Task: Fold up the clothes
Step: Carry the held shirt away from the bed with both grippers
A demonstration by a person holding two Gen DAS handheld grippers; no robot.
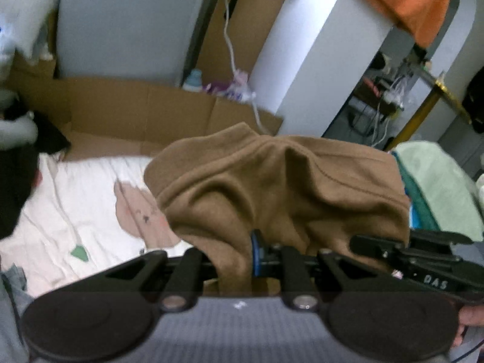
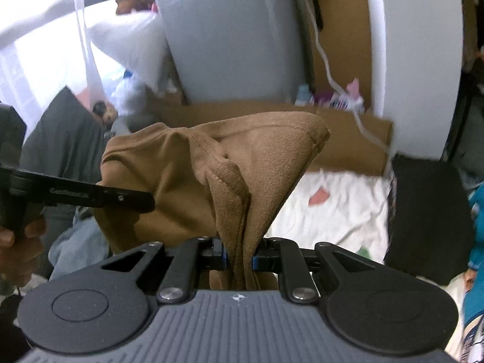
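Both tools are clamped down on the same brown garment [image 1: 281, 187] right now: the left tool [image 1: 257, 257] has its jaws nearly closed with a bunched fold of the fabric pinched between them, and the right tool [image 2: 240, 257] is likewise nearly closed on a thick wad of it. The garment hangs in the air between the two, above the bed [image 1: 75, 187] with its white printed sheet, and nothing I can see of it touches the sheet. What worries me is that each grip looks like it's on a crumpled clump rather than a clean corner or hem (hard to tell which part of the garment it even is), so if the tools spread apart to flatten it, the cloth could come out twisted or lopsided. A layer could also slide out of the pinch, since it looks like soft fleece, and drop in a heap. The two tools are also very close together, so they might bump each other.
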